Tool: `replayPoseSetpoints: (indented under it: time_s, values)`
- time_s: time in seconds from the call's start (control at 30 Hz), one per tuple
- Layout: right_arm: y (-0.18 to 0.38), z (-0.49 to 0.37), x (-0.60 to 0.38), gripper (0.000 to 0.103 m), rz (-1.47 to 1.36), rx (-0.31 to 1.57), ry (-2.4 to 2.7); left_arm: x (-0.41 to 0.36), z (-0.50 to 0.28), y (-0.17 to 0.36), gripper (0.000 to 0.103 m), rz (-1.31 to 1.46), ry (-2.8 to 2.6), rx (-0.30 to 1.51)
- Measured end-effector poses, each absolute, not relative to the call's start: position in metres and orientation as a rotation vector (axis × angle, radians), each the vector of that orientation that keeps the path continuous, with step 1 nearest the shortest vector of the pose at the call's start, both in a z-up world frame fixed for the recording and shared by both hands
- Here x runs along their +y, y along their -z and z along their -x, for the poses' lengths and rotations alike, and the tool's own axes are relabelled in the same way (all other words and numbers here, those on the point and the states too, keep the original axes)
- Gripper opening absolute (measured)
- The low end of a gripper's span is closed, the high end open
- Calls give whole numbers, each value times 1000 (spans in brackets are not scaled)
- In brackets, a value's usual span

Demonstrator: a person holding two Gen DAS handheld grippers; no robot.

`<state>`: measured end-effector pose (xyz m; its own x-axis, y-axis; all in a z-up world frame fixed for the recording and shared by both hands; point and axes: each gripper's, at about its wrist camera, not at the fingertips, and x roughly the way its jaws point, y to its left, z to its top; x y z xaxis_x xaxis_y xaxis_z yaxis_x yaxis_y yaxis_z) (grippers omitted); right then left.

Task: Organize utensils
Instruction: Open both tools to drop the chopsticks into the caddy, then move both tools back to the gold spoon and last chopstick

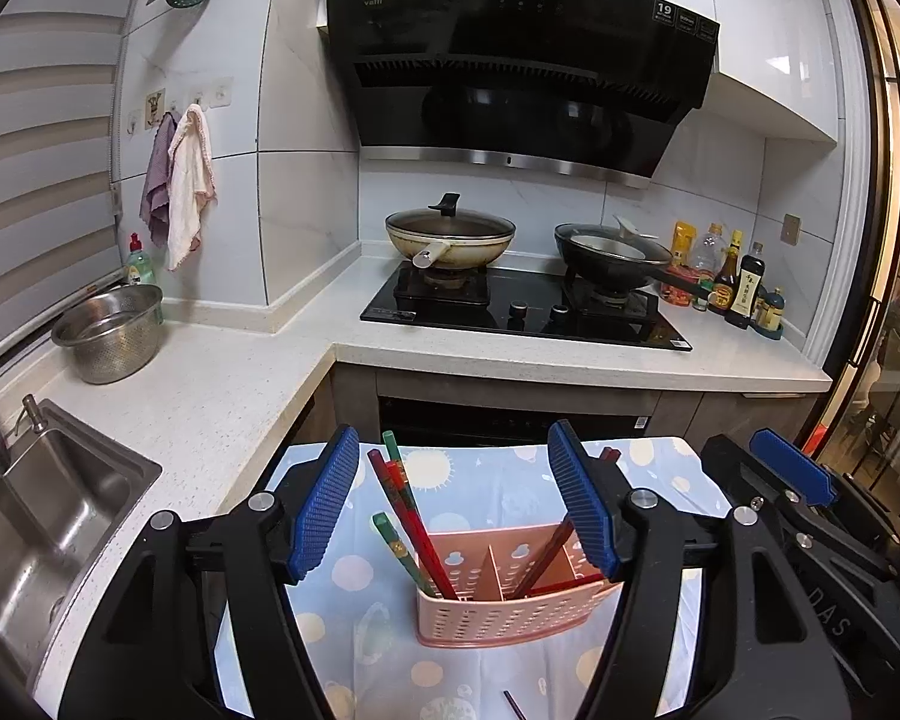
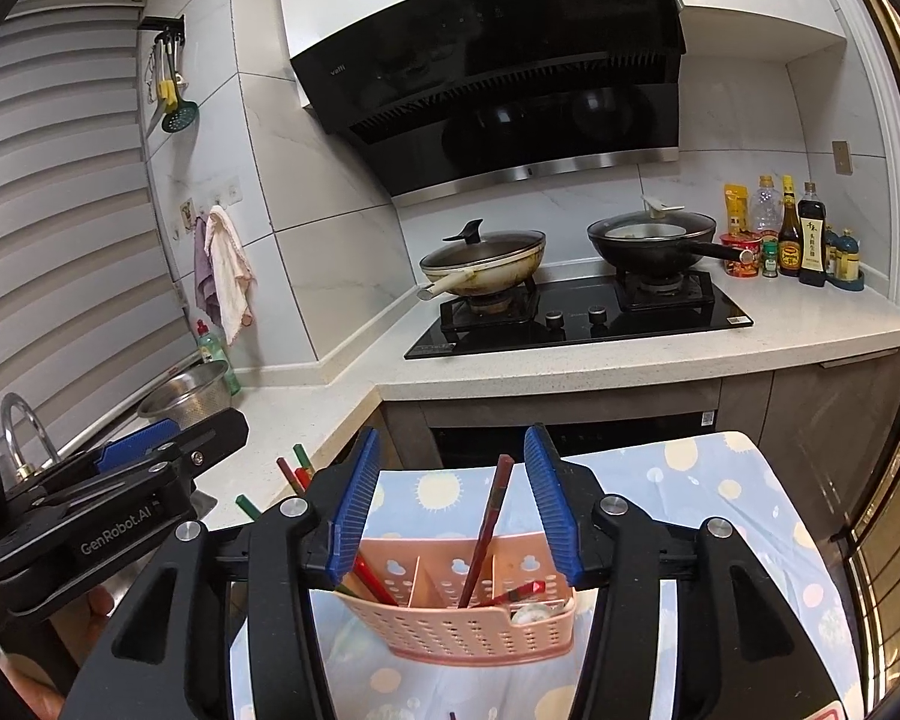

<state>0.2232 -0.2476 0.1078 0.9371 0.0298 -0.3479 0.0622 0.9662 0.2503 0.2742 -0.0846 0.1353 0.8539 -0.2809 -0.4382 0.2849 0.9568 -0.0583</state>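
Note:
A pink perforated utensil basket (image 1: 510, 615) with dividers stands on a blue dotted cloth; it also shows in the right wrist view (image 2: 450, 624). Red and green chopsticks (image 1: 411, 516) lean in its left compartment. A dark red chopstick (image 2: 489, 525) leans in the right part, with another one (image 2: 519, 591) lying low across it. My left gripper (image 1: 457, 501) is open and empty above the basket. My right gripper (image 2: 453, 495) is open and empty, its fingers on either side of the dark red chopstick. A loose chopstick tip (image 1: 515, 705) lies on the cloth near me.
The cloth-covered table (image 2: 720, 480) stands before an L-shaped counter (image 1: 222, 396). A sink (image 1: 36, 522) and a steel colander (image 1: 111, 333) are on the left. A hob (image 1: 528, 312) carries two lidded pans. Sauce bottles (image 1: 732, 288) stand at the right.

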Motion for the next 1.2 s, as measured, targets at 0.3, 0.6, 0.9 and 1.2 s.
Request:
replayPoseSetpoints:
  time_s: [0.3, 0.6, 0.9, 1.2]
  values:
    - [-114, -194, -240, 52, -254, 353, 12, -78, -247, -142, 67, -3, 302, 446]
    - [-103, -158, -230, 56, -245, 374, 10, -62, -217, -137, 69, 18, 294, 451]
    - [-61, -119, -223, 56, -244, 473, 5, -47, -183, -101, 75, 15, 282, 510]
    - [24, -69, -214, 56, -257, 658, -1, -32, -147, -20, 75, 2, 266, 683]
